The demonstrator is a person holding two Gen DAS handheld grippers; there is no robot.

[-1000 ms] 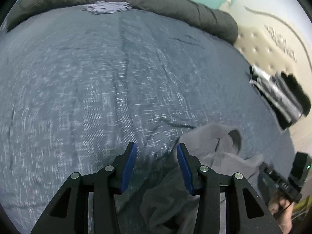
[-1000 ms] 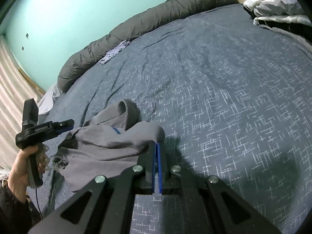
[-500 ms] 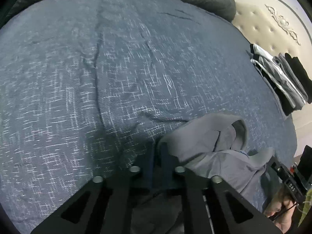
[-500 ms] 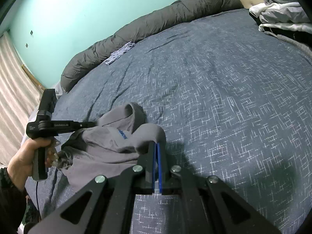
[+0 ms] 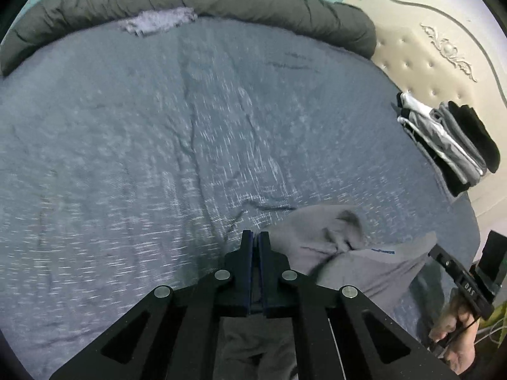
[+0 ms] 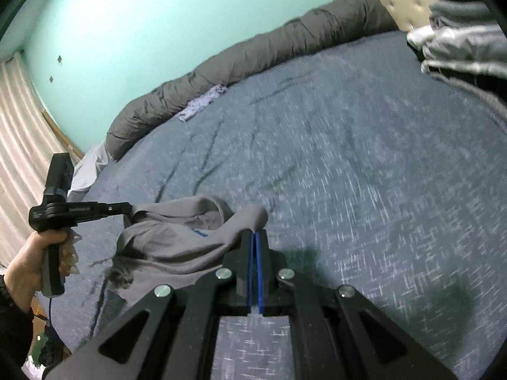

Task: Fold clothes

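A grey hooded garment (image 5: 342, 253) with a small blue print hangs stretched between both grippers above the blue bed cover (image 5: 158, 158). My left gripper (image 5: 255, 237) is shut on one edge of it; from the right wrist view this gripper (image 6: 126, 207) pinches the garment's far left corner. My right gripper (image 6: 255, 236) is shut on the other corner of the grey garment (image 6: 177, 240), which sags between the two. The right gripper also shows at the right edge of the left wrist view (image 5: 435, 251).
A stack of folded clothes (image 5: 450, 145) lies by the beige tufted headboard (image 5: 421, 60). A rolled dark grey duvet (image 5: 221, 3) runs along the bed's far edge, with a small pale cloth (image 5: 158, 22) next to it. A turquoise wall (image 6: 158, 31) and curtains (image 6: 19, 133) stand beyond.
My left gripper, open a second ago, has shut on the garment's edge. Both grippers have lifted the garment off the bed and pulled it wider apart.
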